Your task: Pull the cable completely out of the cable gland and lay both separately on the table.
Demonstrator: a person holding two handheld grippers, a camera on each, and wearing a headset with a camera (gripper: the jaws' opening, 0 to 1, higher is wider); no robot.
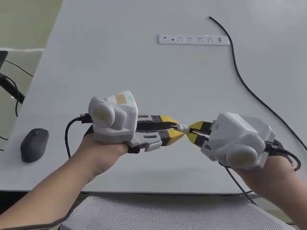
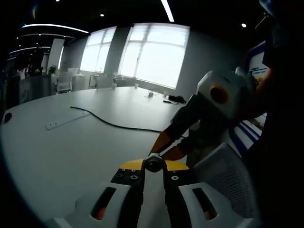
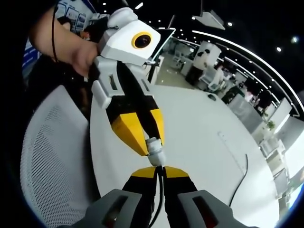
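I have the left gripper (image 1: 175,131) clamped on the small white cable gland (image 3: 155,151). The right gripper (image 3: 160,172) is closed on the thin black cable (image 3: 160,187) just behind it. Both hang in the air over the near edge of the table (image 1: 144,72). The gland looks light, hard and smooth, so I'd hold it across its body. The cable looks limp and may slip, so I'd grip it close to the gland. A power strip (image 1: 193,40) and its black lead (image 1: 249,91) lie far off, and a mouse (image 1: 34,143) sits at the left. None of them seems to be in the way.
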